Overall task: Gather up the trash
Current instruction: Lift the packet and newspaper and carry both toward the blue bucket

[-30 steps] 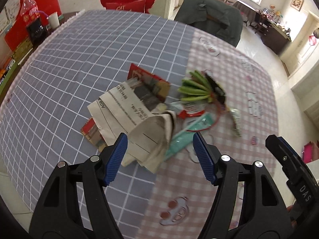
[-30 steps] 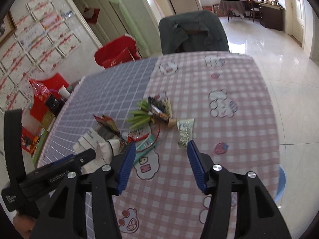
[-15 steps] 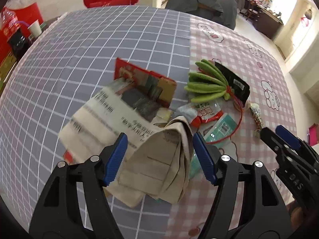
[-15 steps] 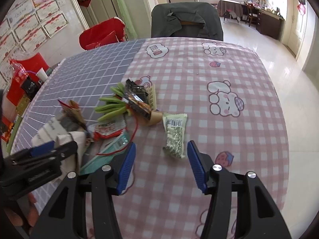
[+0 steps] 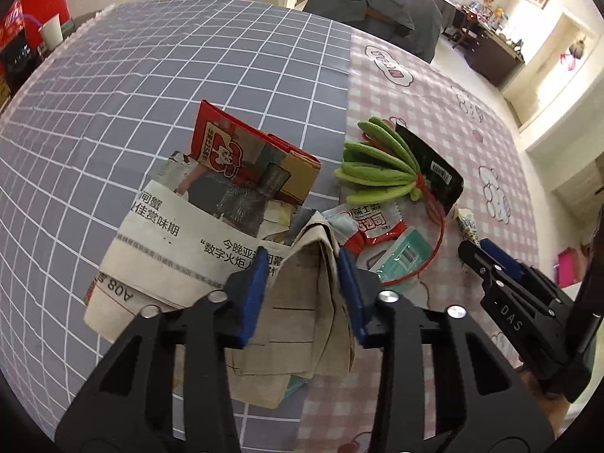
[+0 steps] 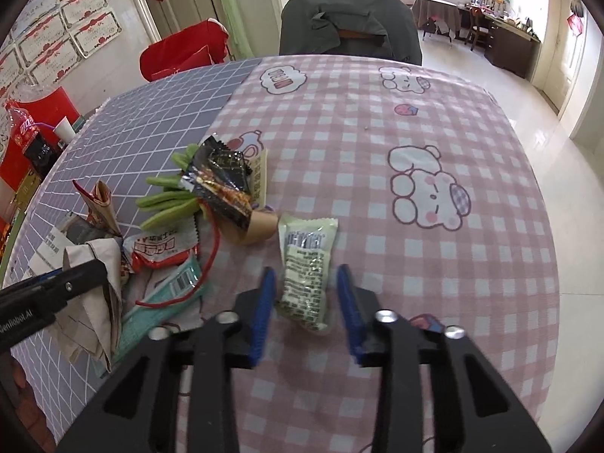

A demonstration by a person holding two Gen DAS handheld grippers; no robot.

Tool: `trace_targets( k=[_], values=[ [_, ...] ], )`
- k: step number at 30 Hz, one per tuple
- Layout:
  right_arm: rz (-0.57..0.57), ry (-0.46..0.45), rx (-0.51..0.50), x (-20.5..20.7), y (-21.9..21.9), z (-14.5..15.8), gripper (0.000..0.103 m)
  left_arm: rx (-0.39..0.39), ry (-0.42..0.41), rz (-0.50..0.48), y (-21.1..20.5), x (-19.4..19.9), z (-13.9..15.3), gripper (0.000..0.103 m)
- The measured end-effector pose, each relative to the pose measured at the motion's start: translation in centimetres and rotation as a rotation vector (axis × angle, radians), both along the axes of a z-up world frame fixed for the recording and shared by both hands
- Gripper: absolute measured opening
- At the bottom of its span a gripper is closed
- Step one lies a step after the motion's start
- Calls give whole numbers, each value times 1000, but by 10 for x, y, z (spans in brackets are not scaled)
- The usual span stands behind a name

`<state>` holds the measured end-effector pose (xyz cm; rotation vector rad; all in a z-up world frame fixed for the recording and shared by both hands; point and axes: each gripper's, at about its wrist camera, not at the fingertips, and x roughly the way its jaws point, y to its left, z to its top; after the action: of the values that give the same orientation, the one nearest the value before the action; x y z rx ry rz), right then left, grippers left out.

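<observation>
The crumpled beige paper (image 5: 302, 302) lies at the near edge of the litter heap, and the left gripper (image 5: 304, 294) has just been closing, its blue pads now squeezing the fold to lift it. The right gripper (image 6: 305, 311), also narrowing, straddles the pale green sachet (image 6: 305, 268) beside the heap without visibly pressing it. The newspaper (image 5: 170, 241) underneath carries Chinese headlines and "A08".

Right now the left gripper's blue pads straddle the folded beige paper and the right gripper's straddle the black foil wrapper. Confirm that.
Not quite. The right gripper straddles the pale green printed sachet, as the right wrist view shows; the black foil wrapper lies farther off. The left gripper does straddle the folded beige paper.
</observation>
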<state>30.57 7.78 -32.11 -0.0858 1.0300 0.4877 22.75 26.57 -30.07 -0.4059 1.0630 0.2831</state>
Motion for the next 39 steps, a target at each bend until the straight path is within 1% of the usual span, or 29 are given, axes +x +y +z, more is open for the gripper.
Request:
trace_targets(
  k=[2, 5, 7, 12, 13, 17, 20, 25, 29, 34, 37, 39],
  values=[
    [3, 9, 3, 1, -2, 1, 20, -9, -5, 8, 1, -1, 2, 21],
    [6, 18, 35, -1, -7, 7, 19, -31, -6, 24, 1, -4, 6, 16],
    [7, 22, 59, -5, -10, 15, 18, -21, -17, 30, -1, -7, 13, 14],
    [7, 33, 127, -16, -22, 38, 18, 40, -53, 60, -9, -15, 44, 13],
    [7, 31, 140, -19, -26, 44, 18, 52, -71, 66, -11, -18, 53, 13],
    [0, 25, 192, -28, -43, 67, 18, 64, -129, 85, -25, -25, 84, 13],
    [-7, 10, 231, -35, -60, 86, 18, 63, -148, 72, -44, -22, 99, 13],
    [-35, -27, 273, -45, -102, 115, 18, 64, -178, -14, -101, -11, 118, 13],
    [-81, -50, 293, -51, -148, 131, 18, 56, -196, -104, -161, 0, 131, 13],
    [-167, -82, 305, -57, -218, 146, 18, 37, -218, -221, -234, 9, 141, 13],
    [-240, -103, 300, -63, -270, 151, 18, 22, -213, -294, -283, 19, 139, 13],
    [-280, -110, 296, -67, -298, 152, 18, 7, -208, -329, -308, 24, 137, 13]
  ],
)
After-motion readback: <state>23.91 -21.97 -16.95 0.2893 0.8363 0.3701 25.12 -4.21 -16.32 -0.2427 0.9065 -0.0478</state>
